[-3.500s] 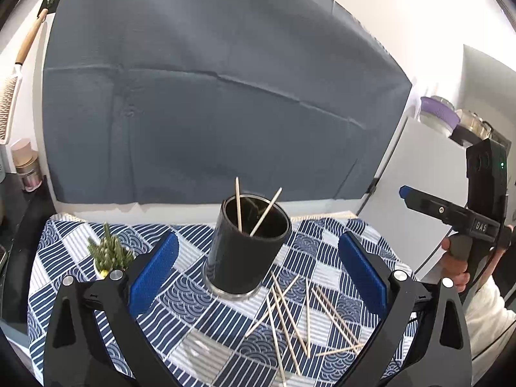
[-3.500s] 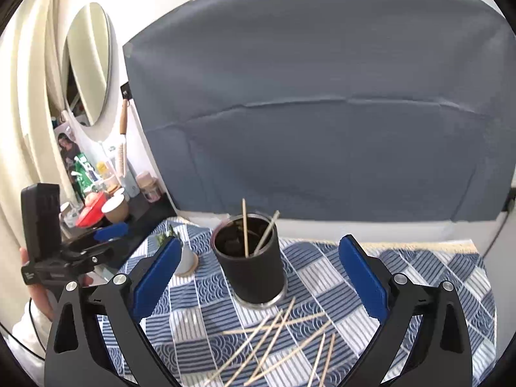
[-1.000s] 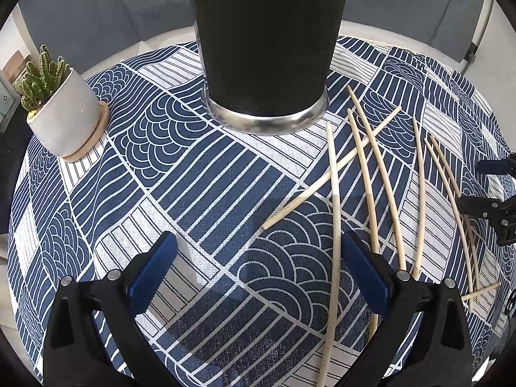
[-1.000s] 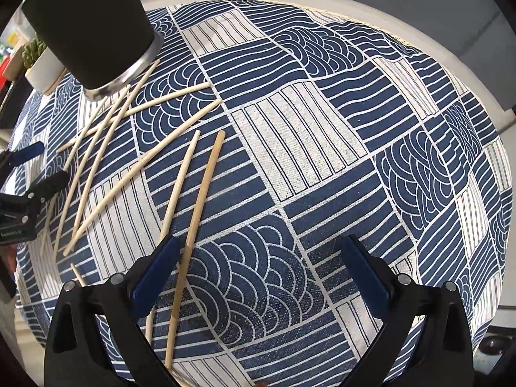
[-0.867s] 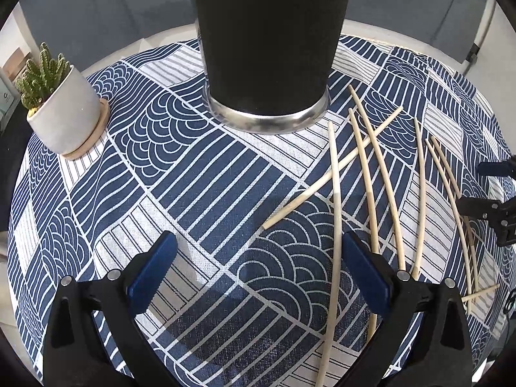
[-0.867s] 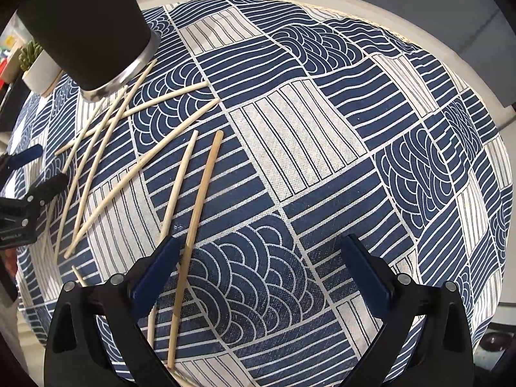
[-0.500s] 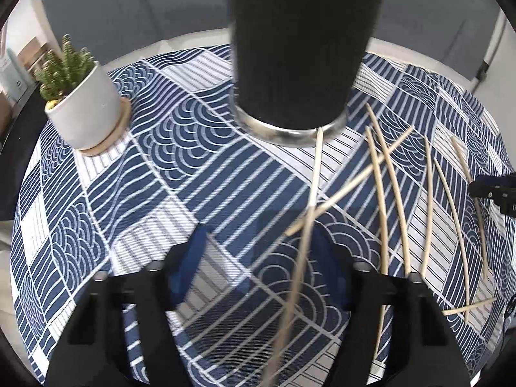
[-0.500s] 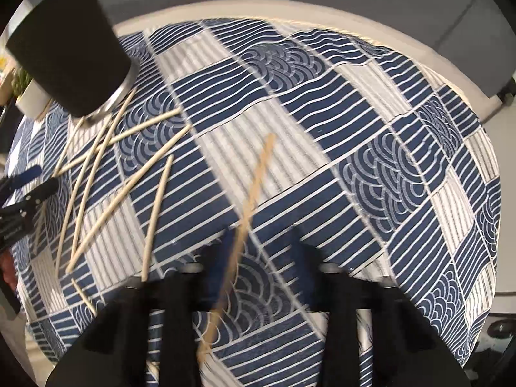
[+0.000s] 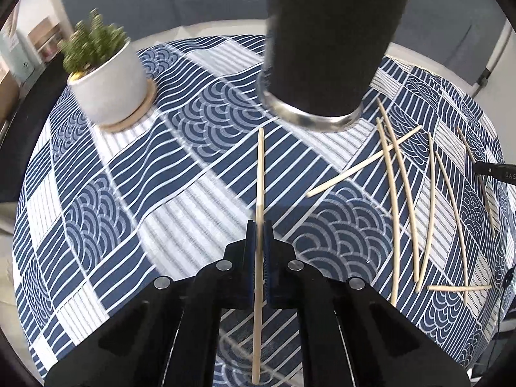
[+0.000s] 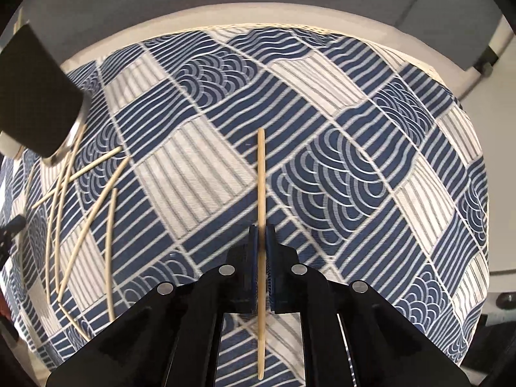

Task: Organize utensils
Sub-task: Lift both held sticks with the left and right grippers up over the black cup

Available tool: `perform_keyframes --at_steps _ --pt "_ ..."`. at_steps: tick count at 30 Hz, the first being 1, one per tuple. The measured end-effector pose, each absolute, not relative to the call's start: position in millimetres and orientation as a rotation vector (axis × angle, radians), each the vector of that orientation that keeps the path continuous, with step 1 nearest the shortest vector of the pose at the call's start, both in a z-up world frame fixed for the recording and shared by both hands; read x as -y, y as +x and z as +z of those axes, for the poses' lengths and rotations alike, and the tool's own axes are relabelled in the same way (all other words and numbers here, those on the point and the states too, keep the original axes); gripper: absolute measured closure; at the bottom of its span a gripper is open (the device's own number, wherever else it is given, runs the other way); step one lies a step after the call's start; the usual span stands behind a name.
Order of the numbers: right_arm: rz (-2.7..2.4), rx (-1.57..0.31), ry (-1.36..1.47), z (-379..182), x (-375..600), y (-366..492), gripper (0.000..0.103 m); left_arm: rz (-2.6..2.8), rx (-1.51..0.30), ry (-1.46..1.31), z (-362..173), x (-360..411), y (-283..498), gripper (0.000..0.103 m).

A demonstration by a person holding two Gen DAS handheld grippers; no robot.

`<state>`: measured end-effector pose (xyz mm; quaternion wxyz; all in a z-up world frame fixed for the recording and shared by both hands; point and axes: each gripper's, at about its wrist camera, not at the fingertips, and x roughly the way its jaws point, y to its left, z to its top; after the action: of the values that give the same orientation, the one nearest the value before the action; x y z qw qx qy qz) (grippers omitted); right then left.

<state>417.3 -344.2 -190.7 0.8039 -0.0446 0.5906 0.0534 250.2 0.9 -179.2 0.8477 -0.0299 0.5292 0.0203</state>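
My left gripper [image 9: 258, 229] is shut on a wooden chopstick [image 9: 260, 174] that points forward towards the black cup [image 9: 332, 38], just above the cloth. My right gripper [image 10: 262, 233] is shut on another wooden chopstick [image 10: 261, 174], held above the cloth to the right of the cup [image 10: 32, 93]. Several loose chopsticks [image 9: 396, 193] lie on the blue patterned cloth [image 9: 193, 148] right of the cup; they also show at the left of the right wrist view [image 10: 80, 222].
A small cactus in a white pot [image 9: 106, 84] stands on a wooden coaster left of the cup. The right gripper's tip [image 9: 496, 172] shows at the right edge. The cloth [image 10: 354, 148] ends at the white table edge [image 10: 258, 13].
Both grippers went from wide open to shut, each on a chopstick lifted off the cloth. The left view swung right, the right view swung away from the pile.
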Motion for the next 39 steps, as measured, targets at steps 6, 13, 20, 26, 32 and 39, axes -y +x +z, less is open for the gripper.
perform_keyframes --at_steps 6,13,20,26,32,39 --pt "0.059 -1.256 -0.076 -183 372 418 0.098 0.066 -1.127 -0.038 -179 -22 236 0.098" --pt "-0.009 -1.21 -0.035 -158 394 408 0.098 0.09 -1.12 -0.025 -170 -53 222 0.098" --pt "-0.069 -1.146 -0.066 -129 388 380 0.098 0.07 -1.098 -0.007 -153 -82 216 0.098" --pt "-0.079 -1.072 -0.023 -97 376 352 0.098 0.055 -1.047 0.007 -126 -94 215 0.098" --pt "-0.069 -0.99 0.037 -74 357 327 0.098 0.023 -0.991 0.029 -94 -99 213 0.098" --pt "0.015 -0.913 0.047 -43 327 309 0.098 0.02 -0.93 0.02 -53 -100 208 0.098"
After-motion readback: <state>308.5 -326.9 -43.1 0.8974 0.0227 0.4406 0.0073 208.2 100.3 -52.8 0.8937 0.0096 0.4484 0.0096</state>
